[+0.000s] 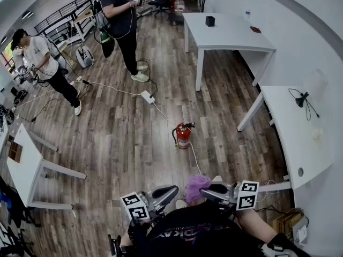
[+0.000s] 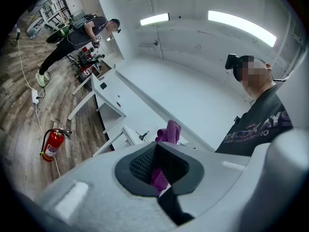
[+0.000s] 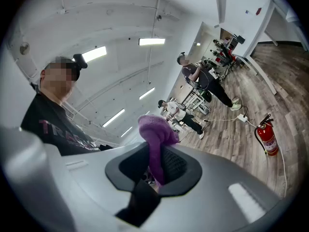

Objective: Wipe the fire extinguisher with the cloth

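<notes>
A small red fire extinguisher [image 1: 183,135] stands upright on the wood floor, some way ahead of me; it also shows in the left gripper view [image 2: 52,145] and the right gripper view [image 3: 267,137]. Both grippers are held level close to my body, tips facing each other. A purple cloth [image 1: 196,184] is bunched between them. My right gripper [image 1: 206,190] [image 3: 155,166] is shut on the cloth [image 3: 153,129], which stands up out of its jaws. A strip of the cloth [image 2: 169,131] also sits pinched in my left gripper [image 1: 172,189] [image 2: 157,170]. Neither gripper is near the extinguisher.
A white power strip [image 1: 147,96] and its cable run across the floor past the extinguisher. White tables stand at the back [image 1: 230,33], the right [image 1: 292,127] and the left [image 1: 21,159]. Two other people [image 1: 122,20] [image 1: 45,63] stand further back.
</notes>
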Available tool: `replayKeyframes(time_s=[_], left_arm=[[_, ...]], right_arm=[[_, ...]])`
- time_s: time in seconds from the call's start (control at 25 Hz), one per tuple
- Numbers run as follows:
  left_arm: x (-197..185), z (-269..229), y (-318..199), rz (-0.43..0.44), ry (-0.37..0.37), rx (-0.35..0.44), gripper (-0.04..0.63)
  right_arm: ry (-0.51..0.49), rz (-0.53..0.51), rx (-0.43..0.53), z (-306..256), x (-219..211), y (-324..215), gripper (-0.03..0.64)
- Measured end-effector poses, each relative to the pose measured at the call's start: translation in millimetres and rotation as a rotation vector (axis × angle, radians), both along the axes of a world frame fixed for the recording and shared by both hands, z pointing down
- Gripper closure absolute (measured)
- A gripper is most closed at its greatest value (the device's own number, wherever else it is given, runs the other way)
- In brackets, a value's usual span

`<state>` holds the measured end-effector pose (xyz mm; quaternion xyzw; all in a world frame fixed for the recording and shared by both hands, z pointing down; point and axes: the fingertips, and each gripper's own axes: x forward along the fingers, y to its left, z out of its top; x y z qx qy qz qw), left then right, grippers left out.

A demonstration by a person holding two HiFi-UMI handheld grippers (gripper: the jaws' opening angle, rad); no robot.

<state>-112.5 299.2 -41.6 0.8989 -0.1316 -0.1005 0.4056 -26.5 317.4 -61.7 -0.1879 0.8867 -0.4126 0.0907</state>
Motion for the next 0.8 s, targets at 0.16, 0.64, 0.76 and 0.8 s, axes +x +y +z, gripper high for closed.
replayKeyframes(time_s=[0.16, 0.64, 0.76, 0.8], left_arm=[[2.5, -0.1, 1.1, 0.000, -0.001, 0.000, 0.598], [2.4, 0.0, 2.7, -0.006, 0.000, -0.002, 0.598], [2.4, -0.3, 2.7, -0.004, -0.001, 0.000, 0.598], [2.5, -0.9, 2.9, -0.003, -0.001, 0.001, 0.598]], right_arm=[[-0.001, -0.001, 0.000, 0.6, 2.2, 0.9, 0.552], [-0.011, -0.013, 0.009, -2.2, 1.6, 2.6, 0.548], [-0.011, -0.018, 0.014, -3.3, 0.5, 2.8, 0.545], [-0.011, -0.016, 0.014, -3.9, 0.6, 2.7, 0.545]])
